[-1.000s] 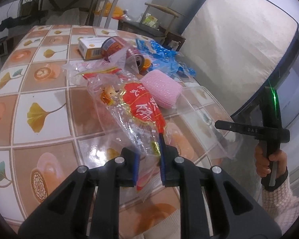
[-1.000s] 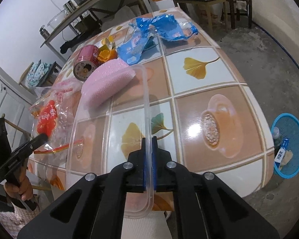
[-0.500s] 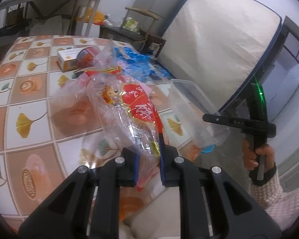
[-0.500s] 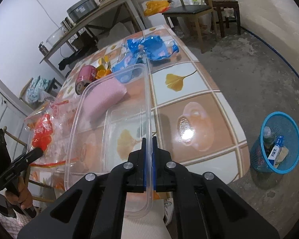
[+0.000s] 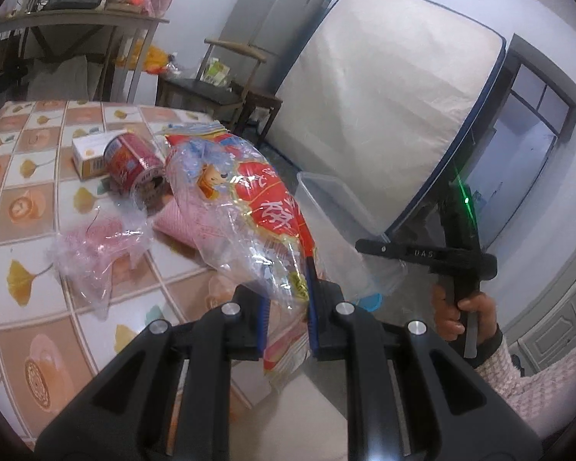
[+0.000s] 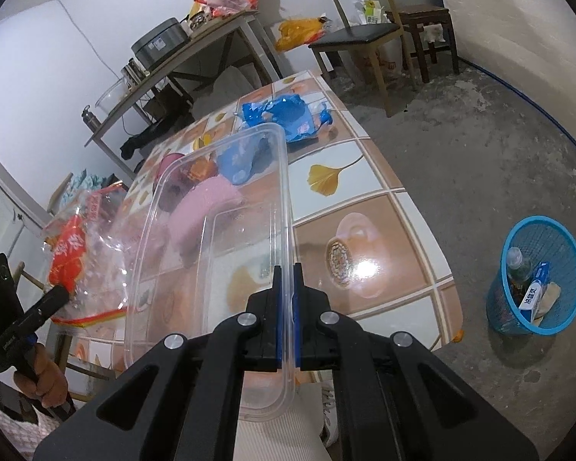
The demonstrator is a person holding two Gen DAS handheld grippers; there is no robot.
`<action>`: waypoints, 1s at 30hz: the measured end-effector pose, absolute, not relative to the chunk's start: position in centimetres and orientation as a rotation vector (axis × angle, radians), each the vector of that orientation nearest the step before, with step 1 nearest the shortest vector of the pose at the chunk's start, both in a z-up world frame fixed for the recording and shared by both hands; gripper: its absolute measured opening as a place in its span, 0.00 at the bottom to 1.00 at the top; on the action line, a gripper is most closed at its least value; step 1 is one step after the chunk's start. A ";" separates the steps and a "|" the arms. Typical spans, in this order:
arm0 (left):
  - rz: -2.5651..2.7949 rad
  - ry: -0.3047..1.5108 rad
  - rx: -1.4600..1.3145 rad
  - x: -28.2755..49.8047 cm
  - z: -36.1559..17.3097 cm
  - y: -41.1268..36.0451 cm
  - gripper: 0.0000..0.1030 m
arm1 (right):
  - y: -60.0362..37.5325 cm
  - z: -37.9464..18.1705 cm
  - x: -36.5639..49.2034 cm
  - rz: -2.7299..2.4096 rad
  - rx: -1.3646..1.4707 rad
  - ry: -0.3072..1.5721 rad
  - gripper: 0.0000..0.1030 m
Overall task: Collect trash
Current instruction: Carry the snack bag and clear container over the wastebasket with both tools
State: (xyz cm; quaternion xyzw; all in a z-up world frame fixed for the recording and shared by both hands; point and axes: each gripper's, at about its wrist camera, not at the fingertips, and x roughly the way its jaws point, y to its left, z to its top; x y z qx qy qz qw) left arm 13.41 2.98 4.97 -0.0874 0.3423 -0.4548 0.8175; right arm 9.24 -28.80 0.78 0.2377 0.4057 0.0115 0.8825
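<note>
Table [image 6: 395, 207] has pink sponge [image 5: 180, 219], blue wrappers [image 6: 284, 115], can [image 5: 134, 161], small box [image 5: 90, 151] on it. Blue bin [image 6: 533, 280] on floor to the right, well apart. R gripper [image 6: 286, 307] clamped on rim of clear tub [image 6: 211, 238], tub tilted, off table. L gripper [image 5: 286, 307] pinching red snack bag [image 5: 265, 215], bag lifted. Imo swing both over bin, keep tub level-ish, don't drag bag through the clutter, release only once above the basket.

Two wrist fisheyes, close over fingers, facing down, sharing tiled table [image 5: 27, 199]
</note>
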 end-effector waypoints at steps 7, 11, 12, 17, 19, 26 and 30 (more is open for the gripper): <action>-0.955 0.699 -0.201 14.4 5.9 3.2 0.14 | -29.5 1.0 8.7 0.016 0.513 0.815 0.04; -0.954 0.716 -0.186 15.1 5.9 2.2 0.14 | -30.3 1.0 8.1 0.002 0.529 0.798 0.04; -0.954 0.722 -0.177 15.3 5.9 1.8 0.14 | -30.6 1.0 7.9 -0.005 0.536 0.792 0.04; -0.990 0.754 -0.134 16.6 5.7 -1.5 0.14 | -32.6 0.9 6.5 -0.056 0.564 0.765 0.04; -1.017 0.771 -0.105 17.0 5.7 -3.7 0.14 | -33.7 0.7 5.7 -0.084 0.580 0.751 0.04; -1.131 0.786 0.000 17.1 6.0 -11.8 0.14 | -38.9 -0.3 1.1 -0.227 0.655 0.697 0.04; -1.199 0.797 0.063 16.8 6.0 -17.2 0.14 | -42.5 -1.1 -2.4 -0.372 0.679 0.666 0.04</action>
